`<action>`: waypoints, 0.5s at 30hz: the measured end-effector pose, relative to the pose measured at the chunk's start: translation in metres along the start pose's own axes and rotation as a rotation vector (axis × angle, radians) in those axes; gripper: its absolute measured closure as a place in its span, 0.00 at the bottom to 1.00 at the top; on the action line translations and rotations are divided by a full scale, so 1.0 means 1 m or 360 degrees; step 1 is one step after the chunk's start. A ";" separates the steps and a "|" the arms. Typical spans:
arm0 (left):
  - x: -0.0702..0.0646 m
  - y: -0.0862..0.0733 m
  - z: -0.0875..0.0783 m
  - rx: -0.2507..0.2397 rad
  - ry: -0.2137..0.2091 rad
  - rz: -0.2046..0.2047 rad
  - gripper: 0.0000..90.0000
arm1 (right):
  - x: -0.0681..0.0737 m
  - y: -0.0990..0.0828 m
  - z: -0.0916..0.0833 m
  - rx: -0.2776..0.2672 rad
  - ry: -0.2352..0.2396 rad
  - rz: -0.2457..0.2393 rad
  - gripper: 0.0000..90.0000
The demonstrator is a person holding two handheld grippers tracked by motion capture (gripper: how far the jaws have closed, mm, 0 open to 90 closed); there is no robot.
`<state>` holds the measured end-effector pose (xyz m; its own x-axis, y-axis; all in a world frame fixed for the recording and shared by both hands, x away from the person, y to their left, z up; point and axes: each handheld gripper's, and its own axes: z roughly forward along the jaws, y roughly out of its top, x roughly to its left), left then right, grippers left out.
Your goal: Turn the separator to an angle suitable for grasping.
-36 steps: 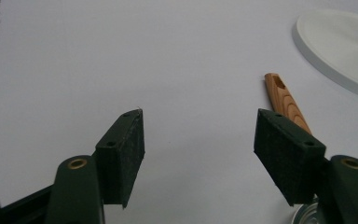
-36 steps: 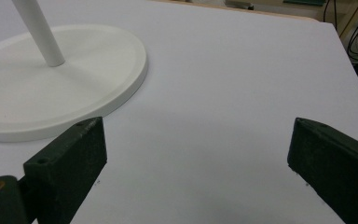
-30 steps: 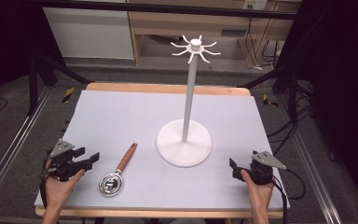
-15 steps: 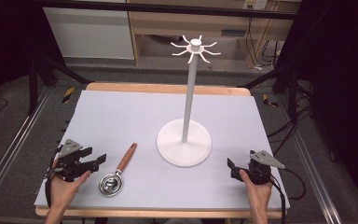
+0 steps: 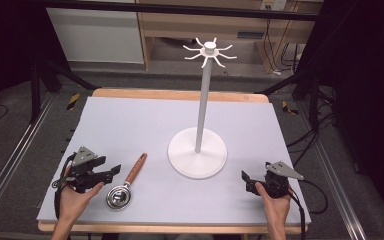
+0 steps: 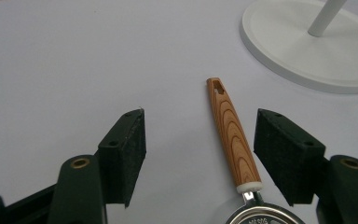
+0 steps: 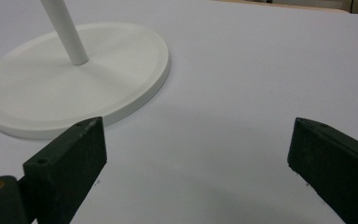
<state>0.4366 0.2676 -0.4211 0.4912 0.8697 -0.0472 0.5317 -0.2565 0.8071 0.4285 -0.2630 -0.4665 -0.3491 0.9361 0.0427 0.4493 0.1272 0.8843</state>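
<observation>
Fingers of left gripper (image 6: 199, 140) apart beside strainer (image 5: 125, 186); right gripper (image 7: 196, 154) likewise apart.

Even, bright overhead light falls on the pale grey tabletop (image 5: 130, 125), while the room beyond it sinks into near black. The tall white hook stand (image 5: 198, 150) throws only a faint, soft shadow around its round base. In the left gripper view that base glares pale and slightly soft, and the nearest black tongs (image 6: 200, 158) blur.
</observation>
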 end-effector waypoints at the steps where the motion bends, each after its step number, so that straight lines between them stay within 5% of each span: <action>1: -0.001 0.000 0.000 0.0001 -0.0004 0.0004 0.38 | 0.000 0.000 0.000 -0.0004 0.0001 -0.0004 0.06; 15: -0.006 0.011 0.002 0.0010 -0.0036 0.0031 0.37 | -0.001 0.002 0.005 0.0023 -0.0009 0.0007 0.06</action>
<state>0.4408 0.2585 -0.4131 0.5169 0.8549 -0.0446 0.5259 -0.2761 0.8045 0.4336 -0.2621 -0.4669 -0.3422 0.9386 0.0441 0.4627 0.1275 0.8773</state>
